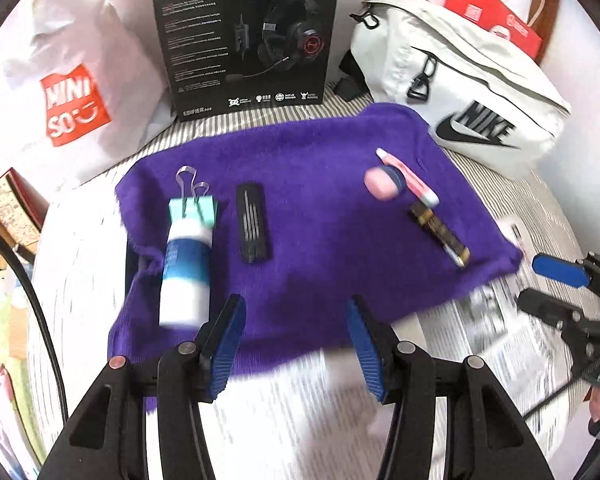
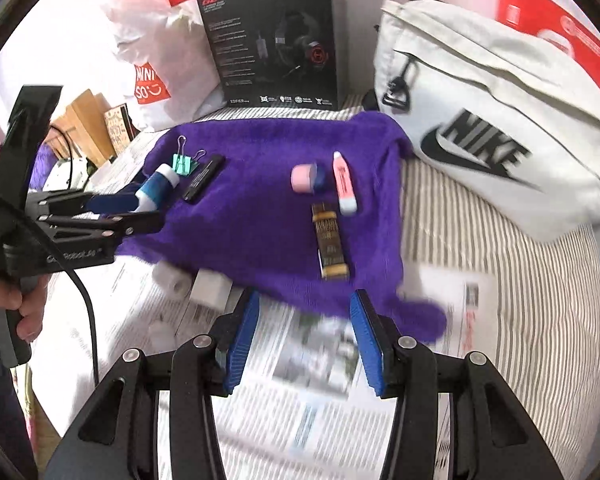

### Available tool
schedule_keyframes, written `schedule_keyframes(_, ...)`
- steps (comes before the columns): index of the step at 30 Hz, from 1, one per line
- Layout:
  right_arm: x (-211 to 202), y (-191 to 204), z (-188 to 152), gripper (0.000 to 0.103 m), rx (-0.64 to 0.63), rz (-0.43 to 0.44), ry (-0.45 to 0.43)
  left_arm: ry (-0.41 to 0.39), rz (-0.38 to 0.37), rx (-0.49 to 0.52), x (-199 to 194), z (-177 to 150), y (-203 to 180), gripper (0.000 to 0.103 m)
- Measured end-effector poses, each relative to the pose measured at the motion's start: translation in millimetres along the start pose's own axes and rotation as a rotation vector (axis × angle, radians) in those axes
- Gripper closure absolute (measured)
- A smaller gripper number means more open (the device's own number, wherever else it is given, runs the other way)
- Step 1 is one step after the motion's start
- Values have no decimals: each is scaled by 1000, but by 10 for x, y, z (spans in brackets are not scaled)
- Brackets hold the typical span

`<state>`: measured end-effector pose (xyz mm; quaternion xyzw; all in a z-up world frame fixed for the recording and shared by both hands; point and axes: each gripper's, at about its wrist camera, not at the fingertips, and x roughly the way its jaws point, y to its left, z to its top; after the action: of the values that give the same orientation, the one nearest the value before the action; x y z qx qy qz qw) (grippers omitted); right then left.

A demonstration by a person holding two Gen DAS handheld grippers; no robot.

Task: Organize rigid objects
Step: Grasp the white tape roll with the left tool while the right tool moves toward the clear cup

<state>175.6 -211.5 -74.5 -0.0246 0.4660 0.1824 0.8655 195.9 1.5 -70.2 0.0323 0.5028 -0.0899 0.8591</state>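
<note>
A purple cloth (image 1: 312, 208) (image 2: 260, 208) lies on newspaper. On it, left to right, lie a white and blue bottle (image 1: 186, 268) (image 2: 156, 188), a teal binder clip (image 1: 194, 208) (image 2: 182, 164), a black flat case (image 1: 253, 222) (image 2: 204, 178), a pink and blue round eraser (image 1: 382, 182) (image 2: 306, 178), a pink tube (image 1: 410, 178) (image 2: 344, 184) and a gold-patterned bar (image 1: 440, 232) (image 2: 330, 240). My left gripper (image 1: 296, 344) (image 2: 134, 210) is open and empty over the cloth's near edge, close to the bottle. My right gripper (image 2: 304, 340) (image 1: 548, 288) is open and empty at the cloth's near right corner.
A black headset box (image 1: 248, 36) (image 2: 276, 44), a white Nike bag (image 1: 460, 80) (image 2: 488, 120) and a white Miniso bag (image 1: 68, 92) stand at the back. Small white items (image 2: 196, 284) lie on the newspaper (image 2: 300, 400) beside the cloth. Striped bedding (image 2: 520, 300) lies to the right.
</note>
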Motion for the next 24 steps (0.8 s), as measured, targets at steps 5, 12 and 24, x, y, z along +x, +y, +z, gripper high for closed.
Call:
schedule_keyframes(5, -136, -29, -279, 55, 43, 13, 7, 16, -4, 19, -103, -334, -138, 53)
schedule_keyframes(12, -225, -94, -559, 55, 90, 22, 22, 51, -31, -11, 137, -457, -232, 53)
schedule_keyframes(24, -120, -237, -786, 55, 130, 11, 81, 60, -27, -47, 393, -448, -313, 57)
